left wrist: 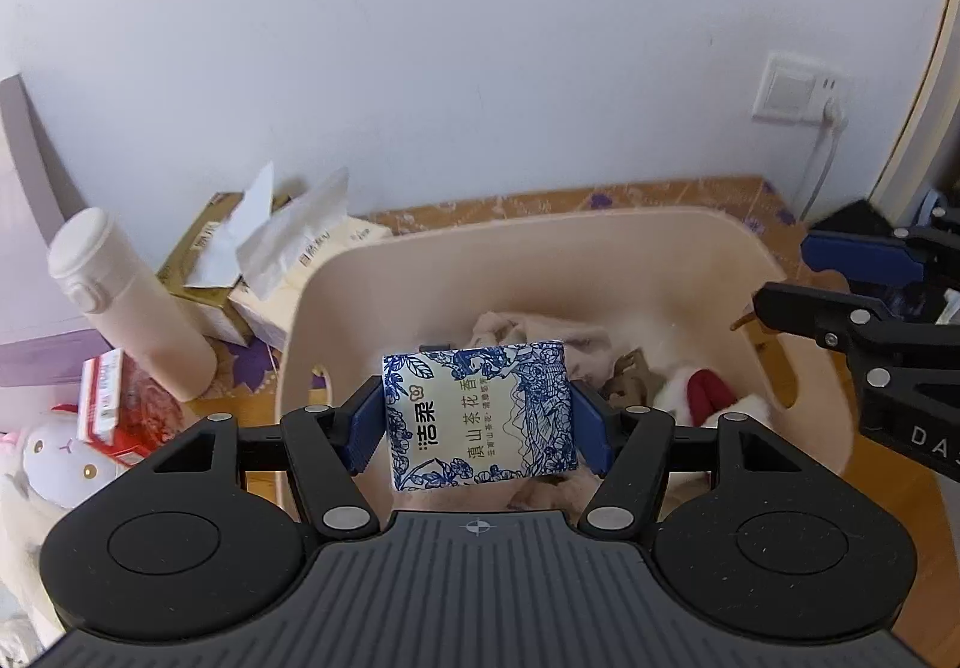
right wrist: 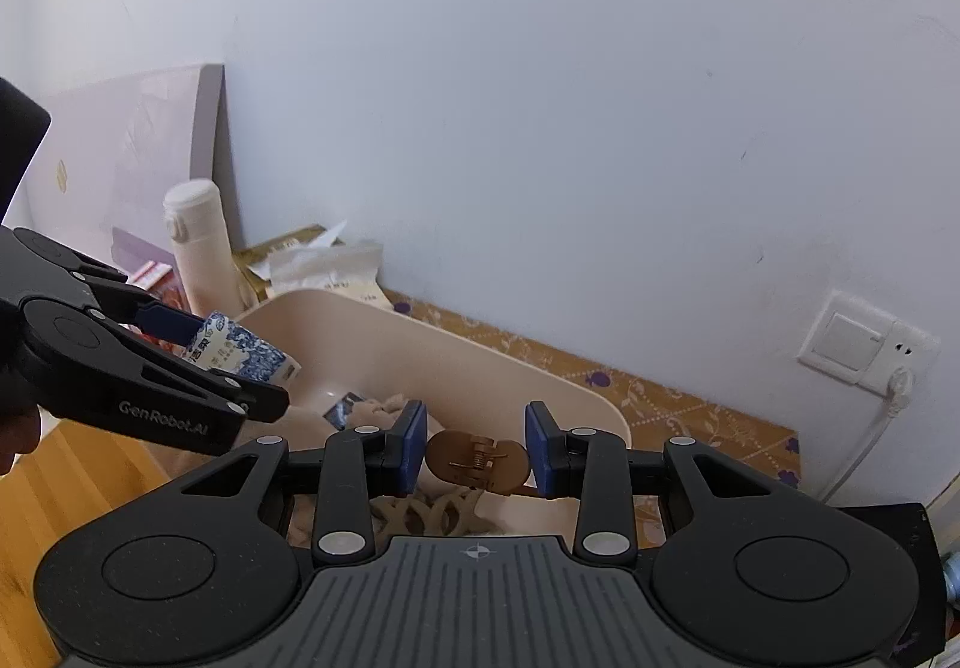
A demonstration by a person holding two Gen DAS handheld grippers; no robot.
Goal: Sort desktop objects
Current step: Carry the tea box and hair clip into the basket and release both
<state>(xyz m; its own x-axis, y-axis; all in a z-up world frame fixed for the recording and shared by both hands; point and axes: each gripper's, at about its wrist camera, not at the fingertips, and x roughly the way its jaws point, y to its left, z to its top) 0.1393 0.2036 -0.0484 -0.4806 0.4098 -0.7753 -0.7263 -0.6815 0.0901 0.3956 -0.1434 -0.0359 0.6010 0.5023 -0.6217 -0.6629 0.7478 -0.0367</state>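
Observation:
My left gripper (left wrist: 478, 416) is shut on a blue-and-white tissue pack (left wrist: 480, 416) and holds it above the beige plastic bin (left wrist: 540, 242). The pack also shows in the right wrist view (right wrist: 243, 353), over the bin's left end (right wrist: 384, 320). My right gripper (right wrist: 477, 452) is shut on a brown hair claw clip (right wrist: 477, 464) over the bin's near right side. The right gripper shows in the left wrist view (left wrist: 840, 302) at the bin's right rim. Cloth and a red-and-white plush (left wrist: 702, 395) lie in the bin.
A white thermos (left wrist: 129, 302), tissue boxes (left wrist: 264, 260), a red-and-white box (left wrist: 114, 404) and a white plush toy (left wrist: 54, 458) stand left of the bin. A wall socket with a plugged cable (right wrist: 870, 356) is at the right. The wall is close behind.

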